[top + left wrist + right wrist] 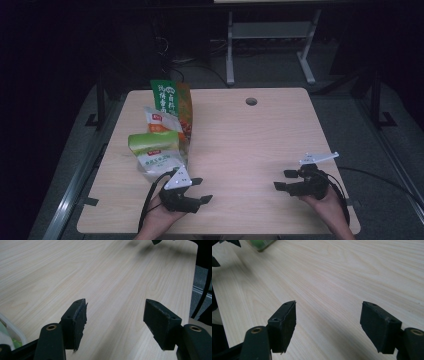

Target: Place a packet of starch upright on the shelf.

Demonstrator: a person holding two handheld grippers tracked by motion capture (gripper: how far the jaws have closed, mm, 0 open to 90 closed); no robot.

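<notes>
Several snack bags stand in a row at the table's left: a tall green-and-orange bag (171, 102) at the back, a white-and-orange bag (160, 121) before it, and a green-and-white bag (156, 154) nearest me. My left gripper (201, 189) rests just in front of that nearest bag, pointing right, open with nothing between its jaws (115, 323). My right gripper (284, 179) is near the front right of the table, pointing left, also open and empty (328, 326). A corner of a bag (260, 243) is at the top left of the right gripper view.
The light wooden table (240, 140) has a round cable hole (251, 101) near its far edge. Bare wood lies between the two grippers. A metal stand (270, 45) stands on the dark floor beyond. A black cable (380, 177) trails off the table's right side.
</notes>
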